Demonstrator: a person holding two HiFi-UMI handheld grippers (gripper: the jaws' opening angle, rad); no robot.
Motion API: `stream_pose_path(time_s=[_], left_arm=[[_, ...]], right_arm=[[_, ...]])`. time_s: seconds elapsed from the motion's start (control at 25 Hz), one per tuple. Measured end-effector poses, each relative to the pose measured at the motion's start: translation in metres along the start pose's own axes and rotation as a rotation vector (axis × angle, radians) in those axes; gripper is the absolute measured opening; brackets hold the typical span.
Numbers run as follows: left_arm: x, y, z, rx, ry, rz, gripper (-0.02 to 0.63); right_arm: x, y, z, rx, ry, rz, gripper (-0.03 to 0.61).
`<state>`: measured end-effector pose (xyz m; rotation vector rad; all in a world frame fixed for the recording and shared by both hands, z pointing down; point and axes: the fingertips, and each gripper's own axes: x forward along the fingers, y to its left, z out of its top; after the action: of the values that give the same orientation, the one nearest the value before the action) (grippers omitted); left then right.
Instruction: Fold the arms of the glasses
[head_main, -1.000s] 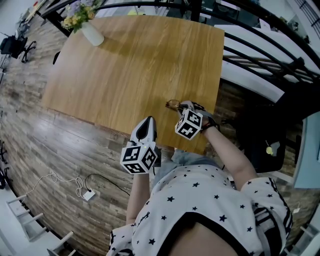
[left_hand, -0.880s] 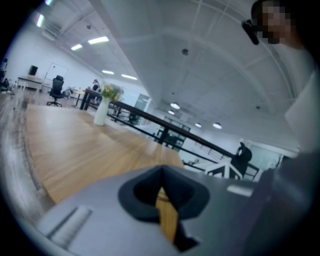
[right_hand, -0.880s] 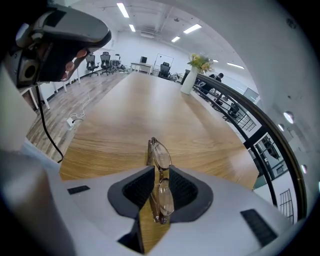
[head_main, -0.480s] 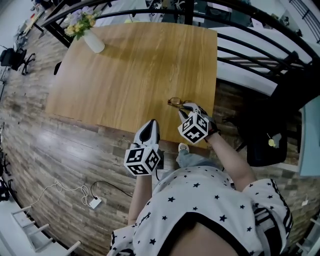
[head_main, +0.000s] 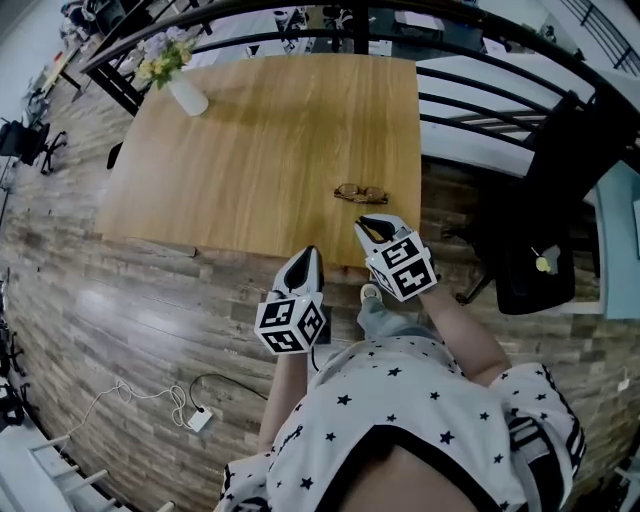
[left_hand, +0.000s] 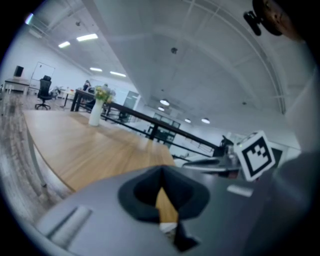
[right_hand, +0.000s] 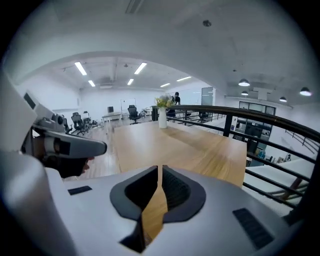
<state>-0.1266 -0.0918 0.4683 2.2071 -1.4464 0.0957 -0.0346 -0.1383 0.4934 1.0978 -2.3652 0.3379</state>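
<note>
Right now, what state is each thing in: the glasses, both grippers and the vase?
glasses: lying on the table, untouched, arms apparently folded.
left gripper: shut, empty.
right gripper: shut, empty, short of the glasses.
vase: upright, holding flowers.

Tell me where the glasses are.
In the head view, the glasses lie on the table near its right near corner, just beyond the right gripper and apart from it.

Smooth matt wood forms the table (head_main: 250, 130), matt plastic the left tool (left_hand: 161, 175).
</note>
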Motion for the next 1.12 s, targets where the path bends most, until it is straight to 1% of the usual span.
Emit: stream_pose_path(time_s=[0.2,0.48,0.8,1.12], left_arm=[[-0.023,-0.006,-0.014,0.007,0.009,-0.017,0.006],[-0.056,-0.018,-0.030,0.011,0.009,-0.043,0.006],[-0.094,-0.034,-0.050,0.002,0.004,-0.057,0.006],[-0.121,-0.051,-0.070,-0.003,0.002,-0.060,0.006]], right_arm=[[-0.029,0.028,0.002,0.048,-0.069,0.001,0.028],[-0.067,0.062,-0.007,0.102,-0.128,0.002,0.018],[-0.105,0.094,-0.027,0.110,-0.150,-0.006,0.017],[-0.132,0.118,-0.051,0.106,-0.152,0.021,0.017]])
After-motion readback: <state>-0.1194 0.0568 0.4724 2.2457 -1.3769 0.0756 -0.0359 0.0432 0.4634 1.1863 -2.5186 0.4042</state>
